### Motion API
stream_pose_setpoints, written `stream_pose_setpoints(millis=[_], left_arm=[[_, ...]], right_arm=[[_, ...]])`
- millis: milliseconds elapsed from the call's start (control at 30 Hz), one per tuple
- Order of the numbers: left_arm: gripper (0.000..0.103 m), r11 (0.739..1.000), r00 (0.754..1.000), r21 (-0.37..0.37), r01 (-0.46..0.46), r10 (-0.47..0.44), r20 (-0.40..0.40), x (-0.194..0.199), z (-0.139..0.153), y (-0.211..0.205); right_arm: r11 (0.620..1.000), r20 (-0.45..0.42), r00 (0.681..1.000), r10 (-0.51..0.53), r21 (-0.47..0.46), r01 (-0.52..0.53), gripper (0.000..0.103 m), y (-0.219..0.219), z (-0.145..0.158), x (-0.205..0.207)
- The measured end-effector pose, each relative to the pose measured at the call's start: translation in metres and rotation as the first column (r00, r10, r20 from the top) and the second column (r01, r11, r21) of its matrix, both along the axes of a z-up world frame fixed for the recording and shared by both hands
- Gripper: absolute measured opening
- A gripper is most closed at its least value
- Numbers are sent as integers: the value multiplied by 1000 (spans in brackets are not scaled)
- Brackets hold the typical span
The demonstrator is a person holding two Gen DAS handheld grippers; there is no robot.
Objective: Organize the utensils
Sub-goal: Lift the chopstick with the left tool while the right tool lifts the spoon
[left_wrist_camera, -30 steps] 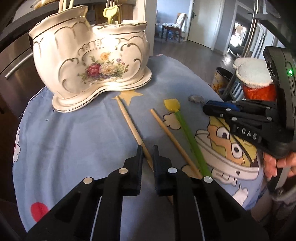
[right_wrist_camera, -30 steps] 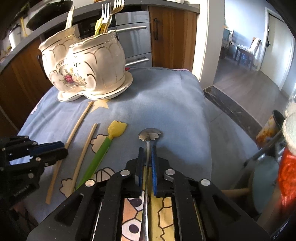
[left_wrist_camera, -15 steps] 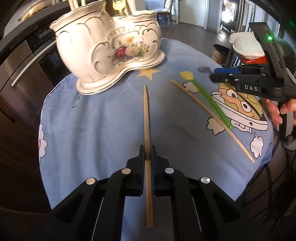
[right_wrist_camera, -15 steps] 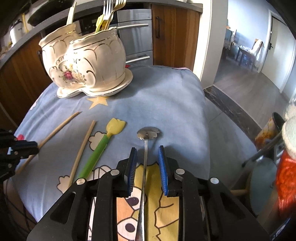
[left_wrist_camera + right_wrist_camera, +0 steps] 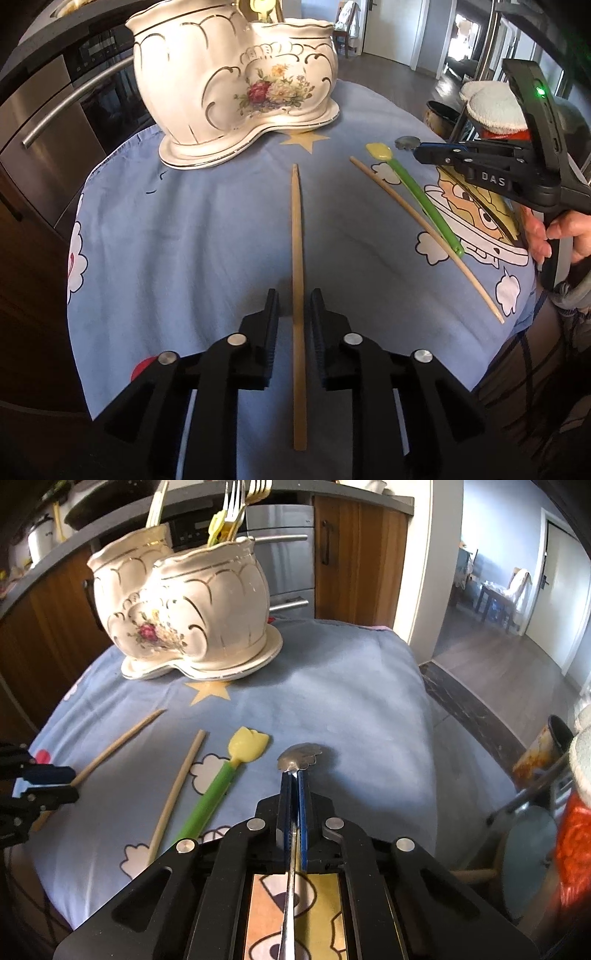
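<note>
A white floral ceramic utensil holder (image 5: 236, 85) stands at the back of the blue tablecloth; it also shows in the right wrist view (image 5: 184, 605), with forks (image 5: 240, 502) in it. My left gripper (image 5: 294, 299) is open, its fingers astride a wooden chopstick (image 5: 297, 236) lying on the cloth. A second chopstick (image 5: 424, 236) and a green-handled yellow spatula (image 5: 413, 184) lie to the right. My right gripper (image 5: 294, 779) is shut on the handle of a metal spoon (image 5: 300, 755), whose bowl sticks out just past the fingertips.
The tablecloth (image 5: 184, 236) covers a small round table whose edges fall away on all sides. Steel oven fronts (image 5: 48, 122) and wooden cabinets (image 5: 354, 557) stand behind. A bin (image 5: 543, 746) and stool (image 5: 528, 849) are on the floor to the right.
My left gripper opened around the chopstick it had been shut on. My right gripper opened, then closed on the spoon handle nearer the bowl.
</note>
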State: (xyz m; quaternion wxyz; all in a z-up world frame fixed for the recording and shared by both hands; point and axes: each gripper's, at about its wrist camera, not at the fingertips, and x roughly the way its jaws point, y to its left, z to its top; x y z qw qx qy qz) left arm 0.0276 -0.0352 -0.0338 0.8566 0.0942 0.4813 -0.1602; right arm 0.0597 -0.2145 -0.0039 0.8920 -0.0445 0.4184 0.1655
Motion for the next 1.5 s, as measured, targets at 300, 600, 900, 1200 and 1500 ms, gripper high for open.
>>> stream_pose_setpoints(millis=[300, 600, 900, 1200, 1500], left_arm=[[6, 999, 999, -14, 30, -29, 39, -15, 7, 16], [6, 994, 972, -82, 70, -49, 232, -41, 39, 30], [6, 971, 886, -221, 89, 24, 463, -46, 97, 54], [6, 911, 788, -396, 116, 158, 595, 7, 156, 67], [6, 883, 730, -460, 90, 256, 634, 70, 169, 67]], right_arm=[[999, 140, 990, 9, 48, -15, 4, -1, 33, -21], [993, 318, 948, 24, 105, -60, 4, 0, 68, -47], [982, 437, 899, -10, 174, -74, 4, 9, 106, -39], [928, 510, 843, -169, 371, -39, 4, 17, 146, 20], [905, 549, 803, -234, 424, -26, 4, 49, 160, 76]])
